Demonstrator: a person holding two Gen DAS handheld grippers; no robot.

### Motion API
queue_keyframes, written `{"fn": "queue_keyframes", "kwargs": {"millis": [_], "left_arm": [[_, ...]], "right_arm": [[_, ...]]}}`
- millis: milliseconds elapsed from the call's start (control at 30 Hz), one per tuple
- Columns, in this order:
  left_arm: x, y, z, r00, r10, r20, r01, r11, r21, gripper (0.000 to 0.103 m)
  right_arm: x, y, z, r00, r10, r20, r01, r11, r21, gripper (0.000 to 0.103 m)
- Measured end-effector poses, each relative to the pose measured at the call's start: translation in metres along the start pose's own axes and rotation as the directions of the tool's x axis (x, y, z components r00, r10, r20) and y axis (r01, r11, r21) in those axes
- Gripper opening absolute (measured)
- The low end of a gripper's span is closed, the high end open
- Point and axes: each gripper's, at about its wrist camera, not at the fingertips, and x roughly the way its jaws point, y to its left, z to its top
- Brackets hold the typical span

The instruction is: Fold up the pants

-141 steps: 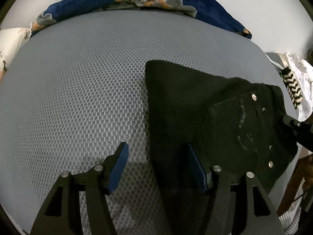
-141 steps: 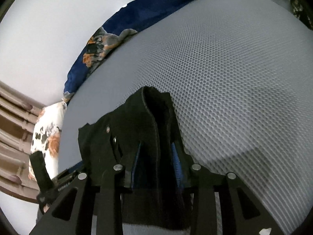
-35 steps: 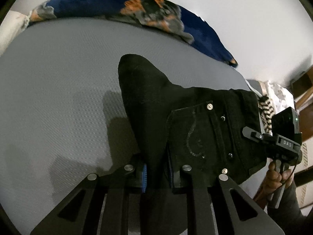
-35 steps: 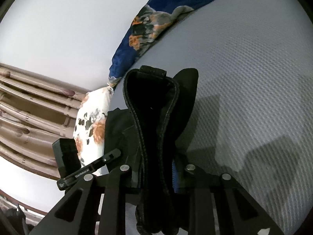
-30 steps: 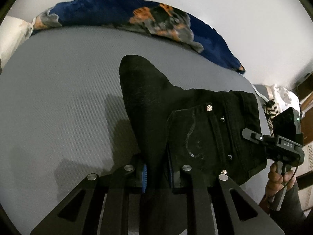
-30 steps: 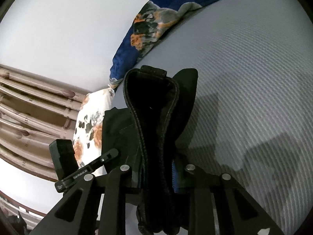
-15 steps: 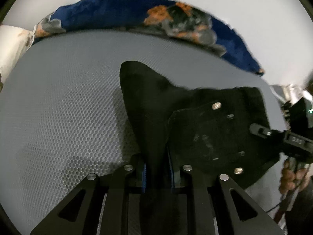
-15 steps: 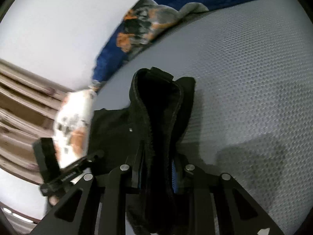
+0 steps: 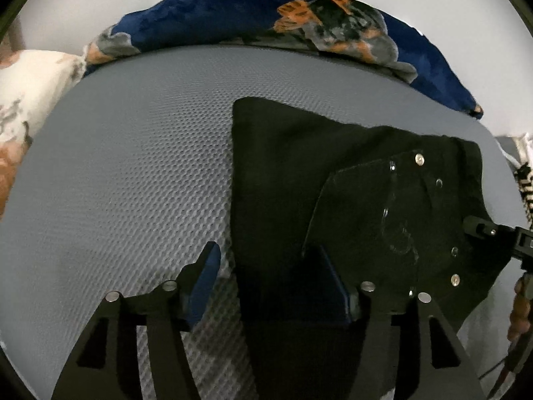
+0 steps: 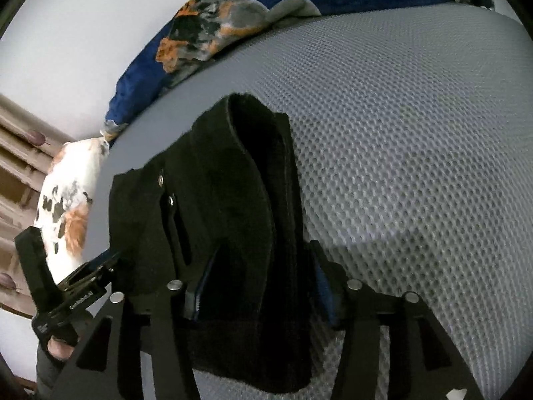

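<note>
Lying folded on a grey mesh mattress (image 9: 116,183), black jeans (image 9: 333,183) sit between wide left tongs (image 9: 276,273), while right tongs (image 10: 260,286) loosely straddle the bunched waistband; lifting away carelessly could snag and undo the fold.

Both hand-held grippers, left (image 9: 266,266) and right (image 10: 263,283), have opened; the pants (image 9: 333,183), lifted before, lie flat on the bed (image 9: 133,166).

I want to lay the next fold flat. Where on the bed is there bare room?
Bare grey mattress lies left of the black pants, bordered by the blue blanket behind and the white pillow at far left. The right edge is crowded: the pants reach it, with both hand-held grippers nearby.
</note>
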Motion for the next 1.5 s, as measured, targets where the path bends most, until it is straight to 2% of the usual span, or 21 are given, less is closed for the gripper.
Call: {"fn": "queue_keyframes", "kwargs": {"millis": [100,200,333,400,633,667,867,1033,1500], "left_arm": [[-0.010,-0.004,-0.013,0.999,0.050,-0.001,-0.050,0.999,0.007,0.062],[-0.023,-0.006,-0.028,0.995,0.098,0.014,-0.098,0.995,0.023,0.062],[-0.046,-0.008,-0.048,0.993,0.112,0.038,-0.113,0.994,0.010,0.063],[-0.059,-0.010,-0.058,0.991,0.124,0.059,-0.124,0.992,0.002,0.064],[-0.098,-0.018,-0.092,0.982,0.153,0.113,-0.151,0.988,-0.025,0.064],[-0.102,-0.020,-0.096,0.979,0.161,0.121,-0.159,0.987,-0.027,0.064],[-0.122,-0.031,-0.118,0.972,0.171,0.163,-0.171,0.985,-0.011,0.064],[-0.127,-0.035,-0.129,0.973,0.161,0.166,-0.161,0.987,-0.014,0.064],[-0.130,-0.036,-0.140,0.972,0.164,0.167,-0.160,0.986,-0.040,0.064]], "right_arm": [[-0.009,0.004,-0.006,0.999,-0.051,0.008,0.051,0.999,-0.005,0.059],[-0.022,0.015,-0.015,0.993,-0.110,0.048,0.113,0.992,-0.057,0.059],[-0.044,0.036,-0.036,0.981,-0.157,0.112,0.172,0.975,-0.139,0.060],[-0.054,0.048,-0.050,0.974,-0.176,0.145,0.200,0.964,-0.177,0.065],[-0.076,0.085,-0.102,0.948,-0.209,0.239,0.272,0.922,-0.275,0.072],[-0.078,0.088,-0.108,0.945,-0.211,0.251,0.280,0.918,-0.281,0.076],[-0.089,0.102,-0.133,0.933,-0.210,0.294,0.295,0.913,-0.283,0.080],[-0.094,0.108,-0.145,0.923,-0.218,0.317,0.313,0.905,-0.288,0.083],[-0.093,0.114,-0.159,0.927,-0.227,0.299,0.309,0.914,-0.263,0.083]]}}
